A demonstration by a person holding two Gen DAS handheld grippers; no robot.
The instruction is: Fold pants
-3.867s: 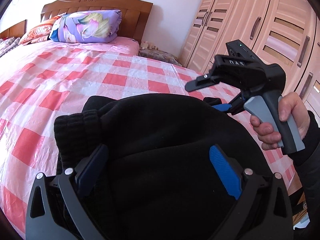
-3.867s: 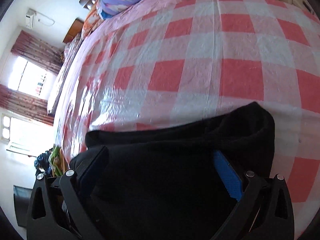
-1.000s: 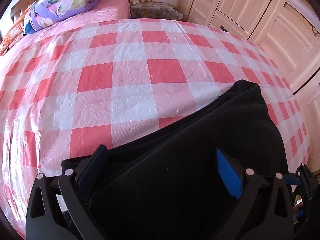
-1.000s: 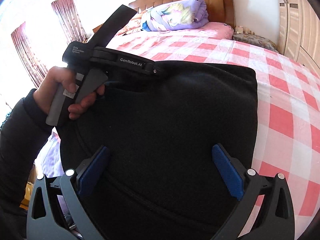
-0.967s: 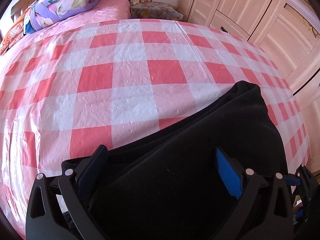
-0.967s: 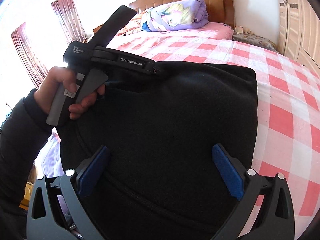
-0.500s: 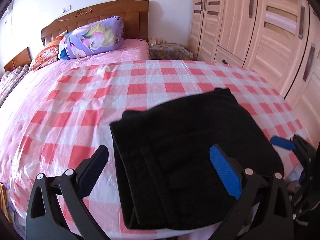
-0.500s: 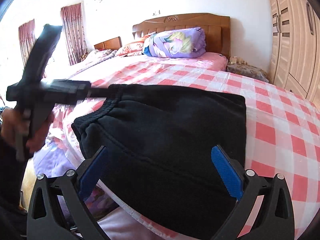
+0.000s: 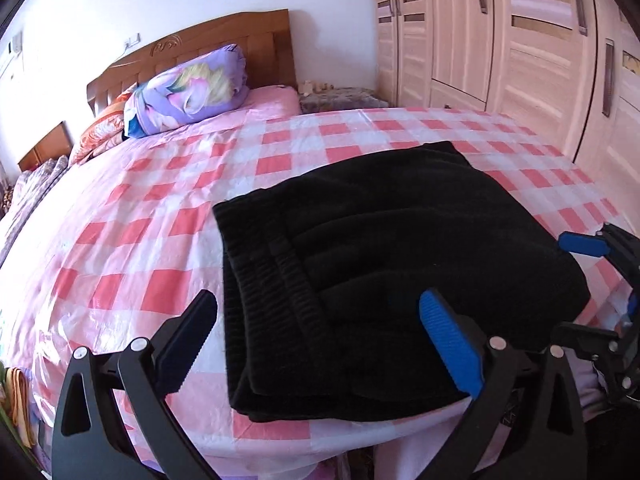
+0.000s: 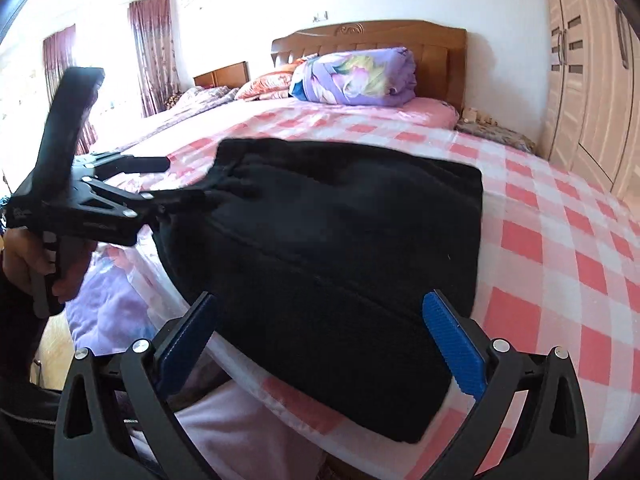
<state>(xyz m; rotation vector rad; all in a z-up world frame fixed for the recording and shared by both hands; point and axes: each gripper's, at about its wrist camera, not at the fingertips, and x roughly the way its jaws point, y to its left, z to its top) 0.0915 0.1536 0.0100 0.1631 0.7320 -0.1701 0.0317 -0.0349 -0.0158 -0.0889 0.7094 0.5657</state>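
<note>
The black pants (image 9: 380, 264) lie folded in a thick rectangle at the near edge of the bed, waistband ribbing on the left side. They also show in the right wrist view (image 10: 340, 248). My left gripper (image 9: 320, 344) is open and empty, held above and in front of the near edge of the pants. My right gripper (image 10: 320, 340) is open and empty over the front corner of the pants. The left gripper (image 10: 176, 184) shows in the right wrist view at the left, jaws apart beside the pants' left end. The right gripper's fingers (image 9: 584, 246) show at the right edge.
The bed has a pink and red checked cover (image 9: 160, 216). A purple flowered quilt roll (image 9: 184, 92) and a wooden headboard (image 9: 224, 40) are at the far end. Wooden wardrobe doors (image 9: 520, 40) stand to the right. A second bed and curtained windows (image 10: 148, 48) are at the left.
Both grippers have let go of the pants and drawn back and up from them. The pants now lie folded flat on the bed edge.
</note>
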